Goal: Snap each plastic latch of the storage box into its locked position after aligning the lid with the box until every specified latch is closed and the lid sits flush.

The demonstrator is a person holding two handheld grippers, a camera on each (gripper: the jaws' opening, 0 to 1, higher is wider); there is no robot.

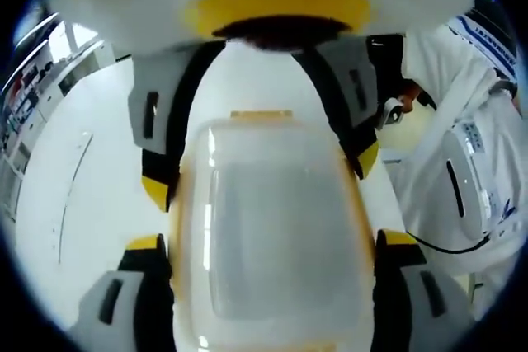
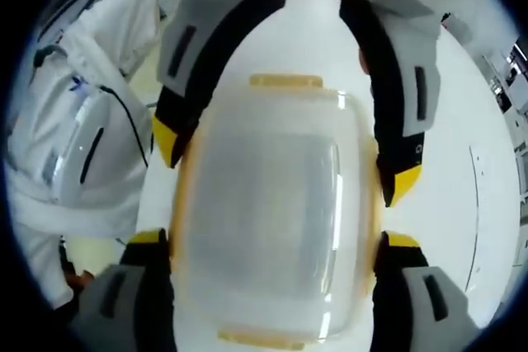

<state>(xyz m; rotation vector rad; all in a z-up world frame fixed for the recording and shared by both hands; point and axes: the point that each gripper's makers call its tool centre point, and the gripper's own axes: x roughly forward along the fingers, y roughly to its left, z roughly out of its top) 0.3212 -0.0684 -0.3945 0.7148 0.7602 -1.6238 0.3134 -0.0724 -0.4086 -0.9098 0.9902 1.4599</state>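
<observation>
Two grippers face each other across one storage box [image 1: 276, 237], which lies on a white table [image 1: 91, 204] directly between them. Left gripper [image 1: 268, 245]: jaws spread wide, one yellow-tipped jaw at each long side of the box, close against the rim; contact cannot be confirmed. Right gripper [image 2: 272, 245]: same posture from the opposite end, jaws wide, straddling the box sides. Each view also catches the opposing gripper reaching in from the top of the picture, its tips flanking the far half of the box.

Lid [image 2: 264, 212]: translucent, frosted, sitting on the box and looking squared up with the rim. Yellow latch [image 2: 286, 81] visible at the far short end in the right gripper view, another at the near end [image 2: 256, 339]. In the left gripper view a yellow latch [image 1: 261, 113] shows at the far end. Whether any of them is snapped down cannot be told; yellow edging along the long sides is blurred.

Step in hand, by my reading: alignment looks done or nearly so, and the side latches are being addressed. Next move probably calls for squeezing inward or pressing down on each side latch until it clicks, keeping the lid from sliding.

Contents: nothing discernible through the cloudy lid; box may be empty, cannot say.

A person in white clothing [image 2: 82, 154] stands beside the table.
</observation>
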